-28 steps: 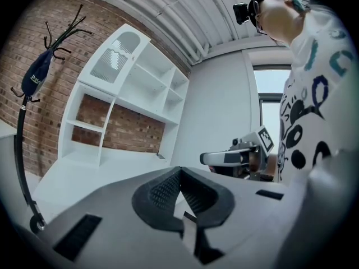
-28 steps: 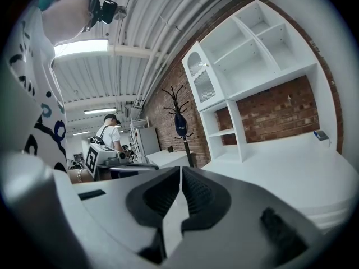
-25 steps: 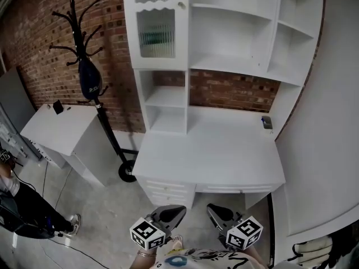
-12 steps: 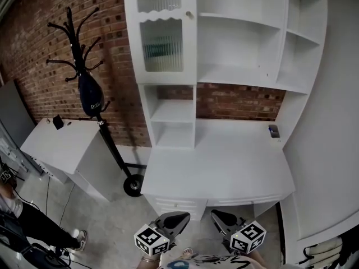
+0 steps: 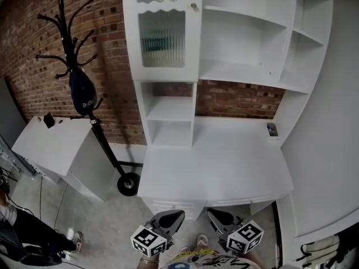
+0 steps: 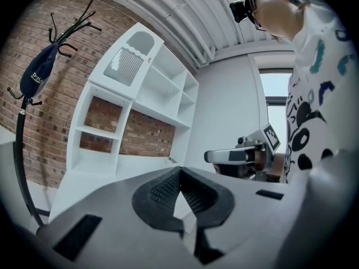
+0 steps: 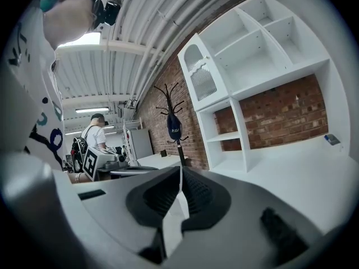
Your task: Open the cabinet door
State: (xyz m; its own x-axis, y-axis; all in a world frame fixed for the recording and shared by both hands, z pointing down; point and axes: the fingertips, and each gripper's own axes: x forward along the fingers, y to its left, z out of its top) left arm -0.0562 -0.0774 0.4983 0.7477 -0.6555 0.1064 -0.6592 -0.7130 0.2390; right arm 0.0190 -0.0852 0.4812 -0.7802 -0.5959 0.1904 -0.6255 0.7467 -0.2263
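The closed cabinet door (image 5: pixel 162 32) is white with ribbed glass and fills the upper left of the white desk hutch. Its small knob (image 5: pixel 194 7) sits on the door's right edge. Both grippers hang low in the head view, short of the desk's front edge (image 5: pixel 213 199) and far below the door. My left gripper (image 5: pixel 175 214) is shut on nothing. My right gripper (image 5: pixel 213 213) is shut too, with nothing in it. In the left gripper view the door (image 6: pixel 130 60) lies far ahead of the closed tips (image 6: pixel 179 171). The right gripper view shows the door (image 7: pixel 205 80) high above its tips (image 7: pixel 180 170).
A black coat rack with a dark bag (image 5: pixel 81 88) stands left of the desk, beside a low white cabinet (image 5: pixel 56 144). A small object (image 5: pixel 272 129) lies at the desk's right end. A white wall panel (image 5: pixel 331 150) bounds the right. A person (image 5: pixel 22 228) stands at lower left.
The desk and hutch have shifted slightly in the head view as both grippers moved level toward the desk. Both stay shut and low.
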